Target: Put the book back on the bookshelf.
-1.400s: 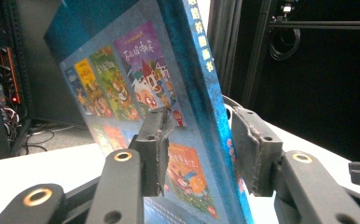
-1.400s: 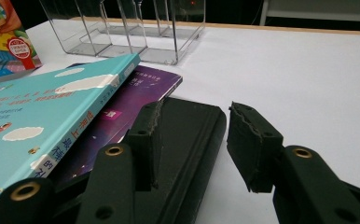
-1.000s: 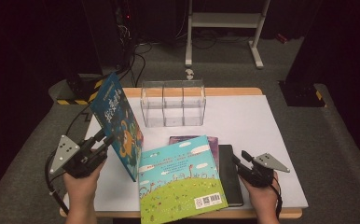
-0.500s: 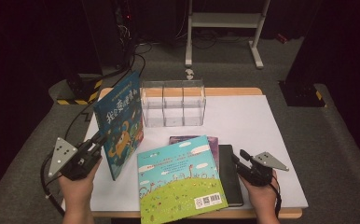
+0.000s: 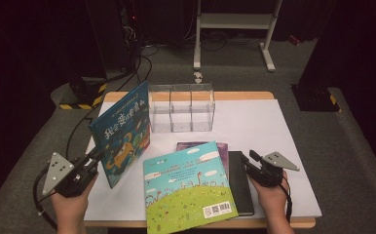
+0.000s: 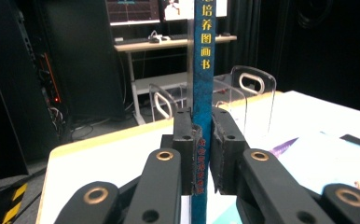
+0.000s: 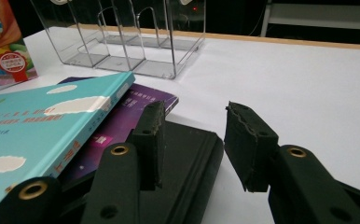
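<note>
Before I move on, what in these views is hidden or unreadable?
- Purple book, high view: mostly covered by the green picture book; title hidden.
- Black notebook, high view: left edge under the green picture book.
- Blue picture book, left gripper view: edge-on in the left gripper; cover unseen, top cut off by the frame.
- Clear acrylic organizer, high view: left end hidden behind the blue picture book.

There are four books. One blue book [image 5: 122, 131] stands up at 9 o'clock. One book with green grass [image 5: 188, 190] lies at 6 o'clock. One purple book [image 5: 196, 145] peeks out under it. One black book [image 5: 239, 183] lies beside it. One clear rack [image 5: 181, 107] at 12 o'clock has three slots. All sit on one white counter [image 5: 273, 136].
</note>
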Motion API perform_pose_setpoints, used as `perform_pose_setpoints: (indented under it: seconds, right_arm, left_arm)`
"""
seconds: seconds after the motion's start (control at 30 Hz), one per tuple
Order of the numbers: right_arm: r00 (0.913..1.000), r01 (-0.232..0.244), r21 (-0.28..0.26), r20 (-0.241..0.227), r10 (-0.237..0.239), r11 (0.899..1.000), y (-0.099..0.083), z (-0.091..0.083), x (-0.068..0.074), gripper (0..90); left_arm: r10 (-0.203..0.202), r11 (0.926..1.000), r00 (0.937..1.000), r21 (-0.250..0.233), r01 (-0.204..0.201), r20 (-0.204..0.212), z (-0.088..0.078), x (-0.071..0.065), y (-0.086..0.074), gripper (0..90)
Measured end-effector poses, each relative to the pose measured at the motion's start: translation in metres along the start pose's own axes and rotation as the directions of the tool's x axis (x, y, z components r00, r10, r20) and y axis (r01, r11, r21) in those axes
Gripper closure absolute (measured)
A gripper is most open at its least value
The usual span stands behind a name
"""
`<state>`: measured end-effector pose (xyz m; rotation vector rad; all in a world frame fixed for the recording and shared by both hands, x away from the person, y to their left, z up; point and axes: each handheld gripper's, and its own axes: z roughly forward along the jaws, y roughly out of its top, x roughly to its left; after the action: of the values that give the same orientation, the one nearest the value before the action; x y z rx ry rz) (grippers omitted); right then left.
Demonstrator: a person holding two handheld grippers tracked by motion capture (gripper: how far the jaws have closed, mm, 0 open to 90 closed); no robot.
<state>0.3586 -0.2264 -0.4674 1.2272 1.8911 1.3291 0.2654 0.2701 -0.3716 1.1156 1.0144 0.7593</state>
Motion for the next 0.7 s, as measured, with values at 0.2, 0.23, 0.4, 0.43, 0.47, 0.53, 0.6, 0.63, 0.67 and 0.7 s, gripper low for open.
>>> perform_pose_setpoints:
  seconds: [0.2, 0.23, 0.4, 0.43, 0.47, 0.53, 0.6, 0.63, 0.67, 0.7]
  right_arm:
    - [0.9999, -0.015, -0.004, -0.001, 0.015, 1.0, 0.002, 0.007, -0.004, 57.8]
    - [0.9999, -0.015, -0.004, 0.0, 0.015, 1.0, 0.003, 0.008, -0.004, 57.8]
    - [0.9999, -0.017, -0.005, -0.003, 0.017, 1.0, 0.005, 0.012, -0.004, 57.8]
    - [0.9998, -0.018, -0.006, -0.004, 0.018, 1.0, 0.005, 0.012, -0.004, 57.9]
    - [0.9998, -0.017, -0.007, -0.004, 0.017, 1.0, 0.005, 0.013, -0.004, 57.8]
    - [0.9998, -0.019, -0.006, -0.006, 0.019, 1.0, 0.005, 0.013, -0.004, 57.9]
    - [0.9998, -0.02, -0.007, -0.008, 0.02, 1.0, 0.005, 0.013, -0.004, 57.9]
    - [0.9998, -0.019, -0.008, -0.008, 0.019, 1.0, 0.005, 0.013, -0.004, 57.9]
    - [0.9998, -0.021, -0.007, -0.008, 0.021, 1.0, 0.005, 0.013, -0.004, 57.9]
    - [0.9997, -0.021, -0.007, -0.009, 0.021, 1.0, 0.005, 0.013, -0.004, 57.9]
  left_arm:
    - [0.019, 0.9994, 0.9998, 0.029, -0.018, -0.009, -0.009, 0.005, -0.003, 80.6]
    - [0.02, 0.9994, 0.9998, 0.03, -0.019, -0.01, -0.01, 0.006, -0.004, 80.5]
    - [0.019, 0.9993, 0.9996, 0.034, -0.019, -0.021, -0.015, 0.011, -0.006, 80.0]
    - [0.017, 0.9993, 0.9996, 0.033, -0.016, -0.022, -0.015, 0.012, -0.006, 80.0]
    - [0.014, 0.9994, 0.9996, 0.031, -0.014, -0.022, -0.016, 0.013, -0.006, 79.8]
    - [0.011, 0.9995, 0.9996, 0.029, -0.01, -0.025, -0.016, 0.015, -0.007, 79.5]
    - [0.017, 0.9994, 0.9995, 0.032, -0.016, -0.025, -0.018, 0.017, -0.007, 79.0]
    - [0.016, 0.9994, 0.9995, 0.03, -0.016, -0.028, -0.018, 0.017, -0.008, 78.7]
    - [0.014, 0.9995, 0.9994, 0.028, -0.013, -0.032, -0.018, 0.018, -0.008, 78.5]
    - [0.017, 0.9994, 0.9992, 0.03, -0.016, -0.035, -0.018, 0.02, -0.008, 78.3]
